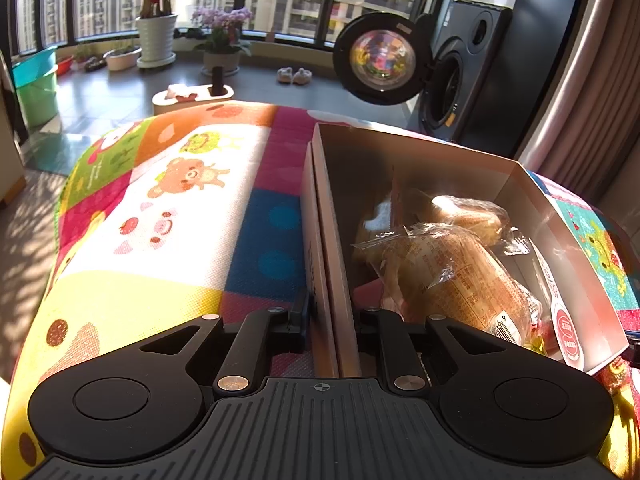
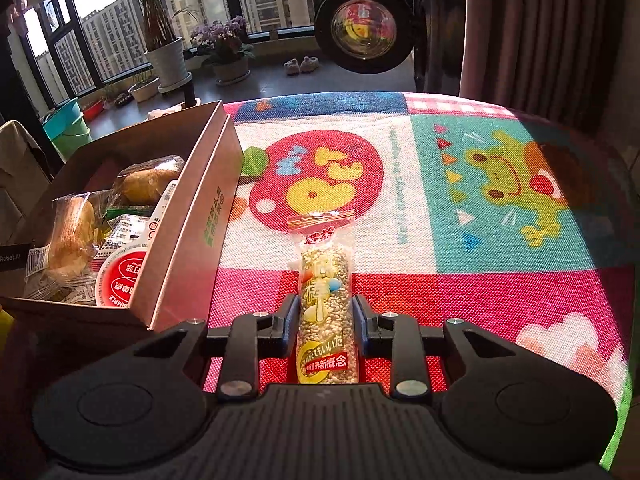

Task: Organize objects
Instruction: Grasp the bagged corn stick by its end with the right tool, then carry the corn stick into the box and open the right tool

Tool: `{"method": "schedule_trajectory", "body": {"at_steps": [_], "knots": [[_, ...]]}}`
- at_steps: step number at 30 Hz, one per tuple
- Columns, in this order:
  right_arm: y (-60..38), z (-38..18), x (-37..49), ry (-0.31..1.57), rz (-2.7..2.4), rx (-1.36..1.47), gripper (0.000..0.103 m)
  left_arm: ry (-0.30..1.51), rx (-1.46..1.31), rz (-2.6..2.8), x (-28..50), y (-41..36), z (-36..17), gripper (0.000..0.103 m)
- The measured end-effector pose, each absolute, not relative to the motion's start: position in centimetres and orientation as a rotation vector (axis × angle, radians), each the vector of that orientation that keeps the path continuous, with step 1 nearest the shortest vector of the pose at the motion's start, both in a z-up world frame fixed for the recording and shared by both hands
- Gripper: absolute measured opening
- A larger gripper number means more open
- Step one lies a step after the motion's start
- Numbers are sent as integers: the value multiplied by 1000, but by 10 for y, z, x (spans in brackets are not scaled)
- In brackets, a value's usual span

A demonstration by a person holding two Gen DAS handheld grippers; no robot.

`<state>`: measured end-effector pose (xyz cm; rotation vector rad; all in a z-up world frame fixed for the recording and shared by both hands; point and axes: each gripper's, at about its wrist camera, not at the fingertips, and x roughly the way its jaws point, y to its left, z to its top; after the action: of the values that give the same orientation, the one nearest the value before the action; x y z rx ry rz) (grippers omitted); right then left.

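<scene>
An open cardboard box [image 1: 420, 148] stands on a colourful cartoon mat [image 1: 160, 208]. Inside lie wrapped bread rolls [image 1: 452, 276] and a red-labelled white tub [image 1: 566, 328]. My left gripper [image 1: 330, 316] is shut on the box's left wall, one finger outside and one inside. In the right wrist view the same box [image 2: 192, 216] sits at the left with its bread rolls [image 2: 72, 240] and the tub [image 2: 120, 276]. My right gripper [image 2: 326, 312] is shut on a clear packet of puffed grain bar [image 2: 324, 276], which points forward over the mat [image 2: 440, 280], to the right of the box.
A washing machine with its round door [image 1: 380, 60] swung open stands beyond the mat, with a curtain [image 2: 540, 28] to its right. Potted plants [image 1: 156, 36], a green bucket [image 1: 36, 84] and slippers [image 1: 294, 76] sit on the floor by the windows.
</scene>
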<state>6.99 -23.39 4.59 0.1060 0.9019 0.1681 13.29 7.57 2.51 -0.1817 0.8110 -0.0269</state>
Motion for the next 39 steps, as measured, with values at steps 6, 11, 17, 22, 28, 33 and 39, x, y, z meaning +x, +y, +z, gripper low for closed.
{"method": "schedule_trajectory", "body": {"at_steps": [6,11,17,22,28,33,39], "knots": [[-240,80,30,826,205,129,26,809,-169,-21,133,74,25,16],[-238,126,-3,701,276,187,25,808,-153,-6,133,71,24,15],[-223,171,-40,539,403,202,25,807,-154,-1,131,71,22,14],[-204,174,-31,556,420,178,26,806,-150,2,130,70,23,14],[-177,164,17,622,430,164,26,798,-140,-6,130,70,22,14],[-147,148,78,663,420,138,26,798,-159,-24,132,75,21,15],[-126,112,138,739,356,129,26,793,-151,-42,132,76,21,15]]}}
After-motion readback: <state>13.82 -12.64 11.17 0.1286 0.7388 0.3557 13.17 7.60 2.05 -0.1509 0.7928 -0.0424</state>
